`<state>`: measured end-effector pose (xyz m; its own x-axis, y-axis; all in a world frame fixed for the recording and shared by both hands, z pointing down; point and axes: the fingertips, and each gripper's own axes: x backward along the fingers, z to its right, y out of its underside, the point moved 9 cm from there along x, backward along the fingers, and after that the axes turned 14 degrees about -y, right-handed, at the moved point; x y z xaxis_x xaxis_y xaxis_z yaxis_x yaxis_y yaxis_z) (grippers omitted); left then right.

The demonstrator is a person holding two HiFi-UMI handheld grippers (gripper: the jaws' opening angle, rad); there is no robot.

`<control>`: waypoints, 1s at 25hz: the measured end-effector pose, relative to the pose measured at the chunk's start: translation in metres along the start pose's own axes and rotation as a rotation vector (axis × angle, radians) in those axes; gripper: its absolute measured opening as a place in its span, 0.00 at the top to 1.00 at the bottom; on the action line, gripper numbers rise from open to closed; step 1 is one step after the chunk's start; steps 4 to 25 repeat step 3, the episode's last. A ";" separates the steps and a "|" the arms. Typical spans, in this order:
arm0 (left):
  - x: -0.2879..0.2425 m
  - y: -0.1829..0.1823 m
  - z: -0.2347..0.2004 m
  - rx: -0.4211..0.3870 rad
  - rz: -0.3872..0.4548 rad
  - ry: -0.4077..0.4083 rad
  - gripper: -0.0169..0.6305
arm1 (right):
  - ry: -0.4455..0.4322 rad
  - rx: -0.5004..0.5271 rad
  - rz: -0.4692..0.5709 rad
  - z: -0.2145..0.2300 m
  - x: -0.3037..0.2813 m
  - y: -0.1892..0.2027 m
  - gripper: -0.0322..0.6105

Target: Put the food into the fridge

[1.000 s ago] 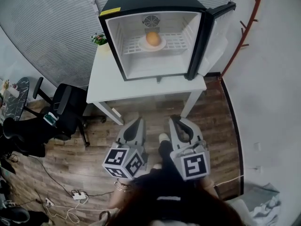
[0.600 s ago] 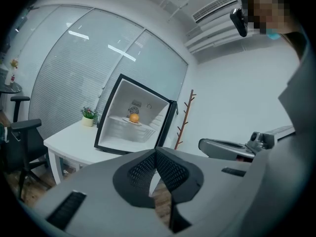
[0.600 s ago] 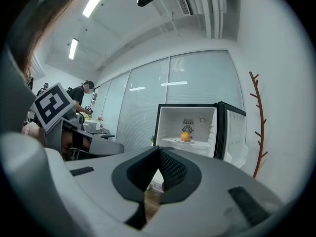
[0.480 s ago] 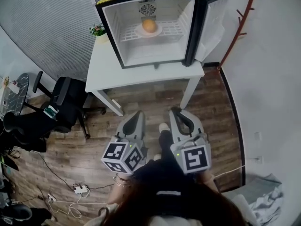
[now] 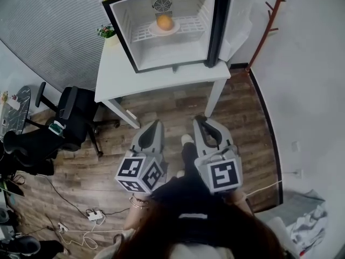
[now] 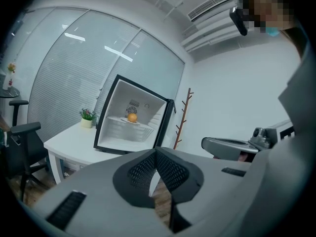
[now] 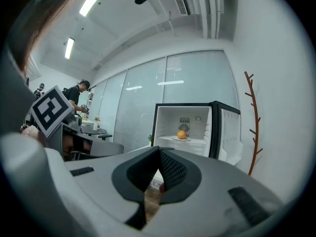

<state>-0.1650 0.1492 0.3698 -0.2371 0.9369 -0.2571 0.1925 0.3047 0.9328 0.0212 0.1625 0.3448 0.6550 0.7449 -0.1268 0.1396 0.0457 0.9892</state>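
Note:
A small black fridge [image 5: 118, 15] stands on a white table [image 5: 156, 80] with its door [image 5: 234, 15] swung open to the right. On its wire shelf an orange [image 5: 164, 22] rests on a white plate [image 5: 152, 30]. The orange [image 6: 132, 117] also shows in the left gripper view and the orange [image 7: 181, 134] in the right gripper view. My left gripper [image 5: 153, 127] and right gripper [image 5: 200, 124] hang side by side over the wooden floor, well short of the table. Both are shut with nothing between the jaws.
A black office chair [image 5: 75, 120] stands left of the table. A potted plant [image 5: 105, 32] sits at the table's back left corner. A brown coat rack [image 5: 265, 20] leans by the right wall. Cables and a power strip [image 5: 91, 216] lie on the floor.
The fridge and table have slid up and away in the head view. Both grippers stay shut and low, side by side.

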 end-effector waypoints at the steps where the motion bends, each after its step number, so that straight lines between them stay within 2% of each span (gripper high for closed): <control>1: -0.001 0.000 0.000 -0.001 -0.001 -0.001 0.99 | 0.003 -0.004 0.002 0.000 0.001 0.000 0.95; 25: -0.003 0.001 0.001 -0.004 -0.002 -0.001 0.99 | 0.010 -0.010 0.005 0.001 0.002 -0.001 0.95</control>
